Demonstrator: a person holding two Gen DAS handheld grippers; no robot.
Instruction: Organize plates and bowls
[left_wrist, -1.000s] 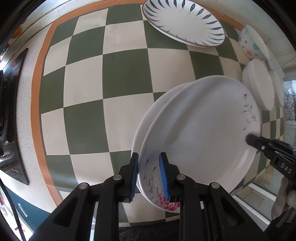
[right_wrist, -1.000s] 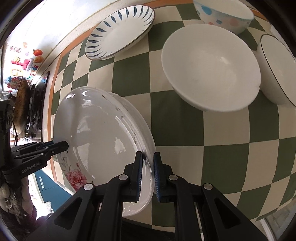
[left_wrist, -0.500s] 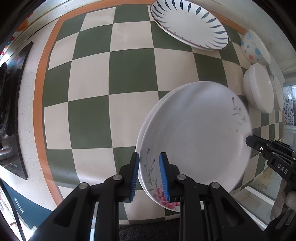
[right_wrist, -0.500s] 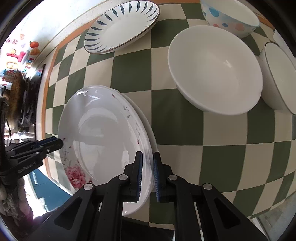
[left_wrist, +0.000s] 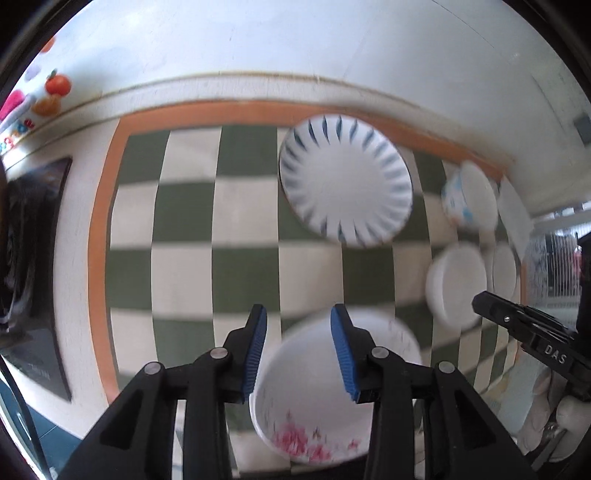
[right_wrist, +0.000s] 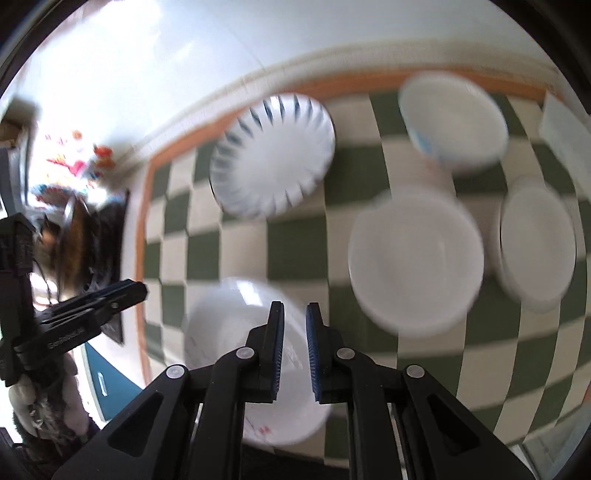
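Fingers: blue-padded fingers of the left gripper (left_wrist: 297, 325) stand spread wide with nothing between them; those of the right gripper (right_wrist: 295, 321) are parted by a narrow gap, also empty, though blur softens both views.
Floral plate: white glazed plate with a pink flower print (left_wrist: 332, 391) lies flat on the green-and-cream checkered mat (left_wrist: 184, 266), just below and ahead of both grippers, seemingly on a second white plate; the blur hides the seam.
Other dishes: white plate with blue radial dashes (left_wrist: 345, 190) sits near the mat's far edge; plain white bowl (right_wrist: 415, 258), dotted pastel bowl (right_wrist: 452, 123) and a dark-rimmed white bowl (right_wrist: 537, 247) cluster at the right.
Handling: likely stiff, fairly heavy, slick glaze, chips if knocked.
Hold: pinch the raised rim, pads across the lip, one gripper on each side for a wide plate.
Caution: probably best set down flat, not slid.
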